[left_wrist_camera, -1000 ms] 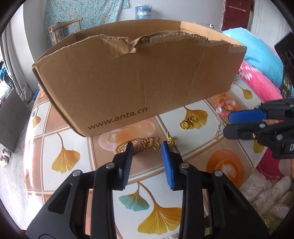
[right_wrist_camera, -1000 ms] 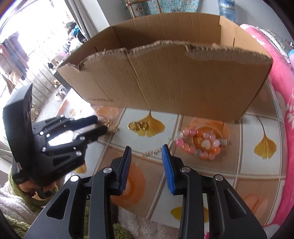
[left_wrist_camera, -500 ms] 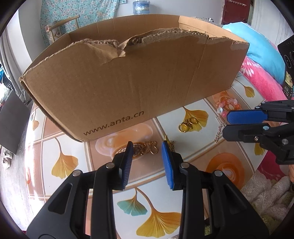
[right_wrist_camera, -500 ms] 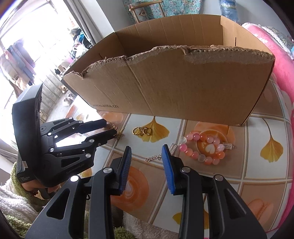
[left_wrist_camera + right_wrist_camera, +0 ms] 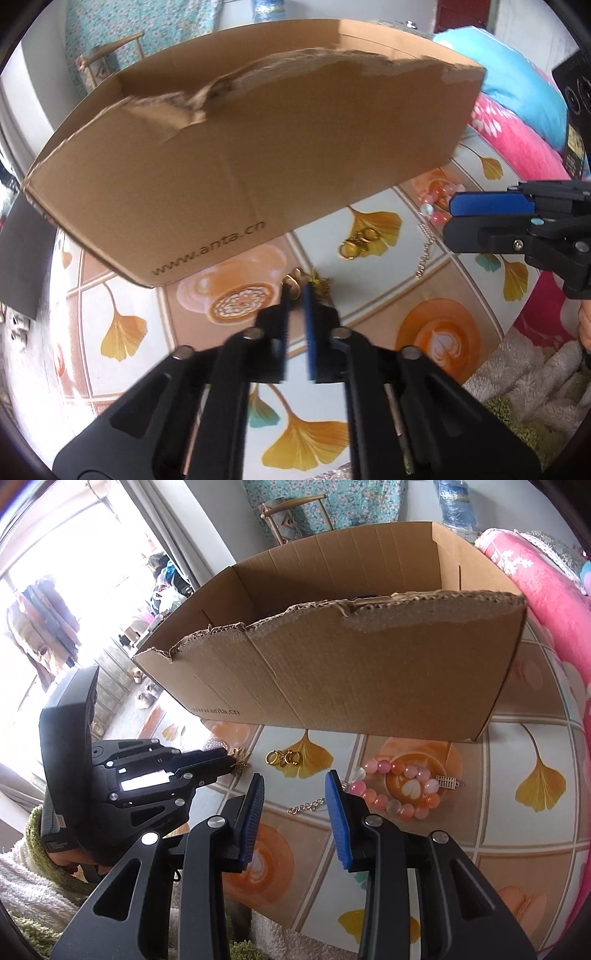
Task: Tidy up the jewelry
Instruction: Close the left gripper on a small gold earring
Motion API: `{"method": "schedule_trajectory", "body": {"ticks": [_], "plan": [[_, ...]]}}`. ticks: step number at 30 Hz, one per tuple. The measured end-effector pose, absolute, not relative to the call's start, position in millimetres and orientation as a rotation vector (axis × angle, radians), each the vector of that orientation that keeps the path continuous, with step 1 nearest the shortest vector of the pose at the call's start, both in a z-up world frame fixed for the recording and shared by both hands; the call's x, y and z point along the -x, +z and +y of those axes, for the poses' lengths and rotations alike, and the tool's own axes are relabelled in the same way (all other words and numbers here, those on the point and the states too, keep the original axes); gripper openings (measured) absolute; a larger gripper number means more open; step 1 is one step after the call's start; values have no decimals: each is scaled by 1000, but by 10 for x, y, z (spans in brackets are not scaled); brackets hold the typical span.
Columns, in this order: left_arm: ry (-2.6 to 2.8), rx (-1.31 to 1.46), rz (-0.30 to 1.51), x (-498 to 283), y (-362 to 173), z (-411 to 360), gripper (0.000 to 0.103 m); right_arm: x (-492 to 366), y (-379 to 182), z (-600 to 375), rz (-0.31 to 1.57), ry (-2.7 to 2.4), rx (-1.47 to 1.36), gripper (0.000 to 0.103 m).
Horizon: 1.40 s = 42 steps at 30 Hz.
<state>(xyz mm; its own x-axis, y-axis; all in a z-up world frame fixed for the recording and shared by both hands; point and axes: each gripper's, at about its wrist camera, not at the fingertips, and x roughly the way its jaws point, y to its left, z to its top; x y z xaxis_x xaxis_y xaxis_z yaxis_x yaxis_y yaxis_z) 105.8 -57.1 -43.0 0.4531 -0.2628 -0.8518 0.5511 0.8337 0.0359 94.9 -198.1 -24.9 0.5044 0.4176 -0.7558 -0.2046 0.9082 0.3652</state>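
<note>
Moved: my left gripper (image 5: pixel 295 295) has just been closing, jaws now clenched on the gold chain (image 5: pixel 320 287) in front of the cardboard box (image 5: pixel 258 155).
Right gripper (image 5: pixel 293 786): released, empty.
Next: silver chain (image 5: pixel 306 806) lies just ahead of my right jaws, lengthwise across them.
Box print: "www.anta.cn".

The box (image 5: pixel 369 672) is plain brown cardboard with dark print. The counter (image 5: pixel 524 830) is tiled in white, tan and orange, with yellow ginkgo leaves, 1 of them teal. The bracelet (image 5: pixel 399 786) has pink, orange and white beads; the rings (image 5: pixel 282 757) are gold. Each claw (image 5: pixel 295 295) (image 5: pixel 293 794) is black with blue pads. The blanket (image 5: pixel 517 129) is pink with white flowers.
</note>
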Motion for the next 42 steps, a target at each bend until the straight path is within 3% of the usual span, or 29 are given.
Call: {"method": "schedule_trajectory", "body": {"ticks": [10,29,42], "plan": [[-526,-264,1022,-1071,-421,-503,1,-895,-137,-2099,928,369,-256,34],[-588,-234,975,-1022,-318,-566,25,-892,-188,-2174,933,373,-284,34],[-591,-252,990,-1032,-328,-630,24,-921,-214,-2141,950,371,-277,34]]}}
